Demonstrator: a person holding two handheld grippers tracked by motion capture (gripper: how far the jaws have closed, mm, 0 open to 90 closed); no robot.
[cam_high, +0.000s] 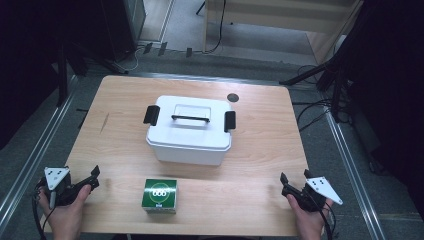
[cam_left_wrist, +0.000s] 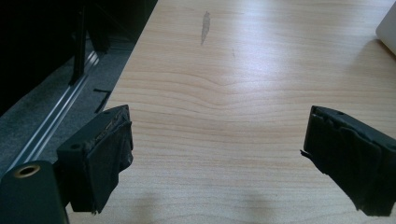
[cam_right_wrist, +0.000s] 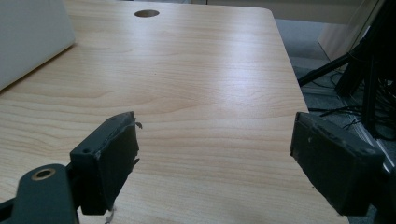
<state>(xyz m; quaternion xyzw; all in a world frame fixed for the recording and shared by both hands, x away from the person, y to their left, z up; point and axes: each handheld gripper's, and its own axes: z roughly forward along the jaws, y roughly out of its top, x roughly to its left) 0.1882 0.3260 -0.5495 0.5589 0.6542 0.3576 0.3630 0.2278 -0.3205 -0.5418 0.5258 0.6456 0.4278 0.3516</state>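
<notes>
Plastic, white and rigid, the storage box (cam_high: 190, 131) sits mid-worktop (cam_high: 260, 145), its lid clamped by black side latches (cam_high: 151, 114) and crossed by a black carry handle (cam_high: 190, 119); it probably handles light but smooth-walled, so latches or handle are the likely holds. A small green carton (cam_high: 160, 195) stands near the front edge. The left gripper (cam_high: 92, 178) and right gripper (cam_high: 286, 183) wait at the front corners, jaws released and empty.

The lidded bin (cam_high: 190, 131) sits mid-worktop (cam_high: 260, 150); the small box (cam_high: 160, 195) lies before it, between both grippers.
</notes>
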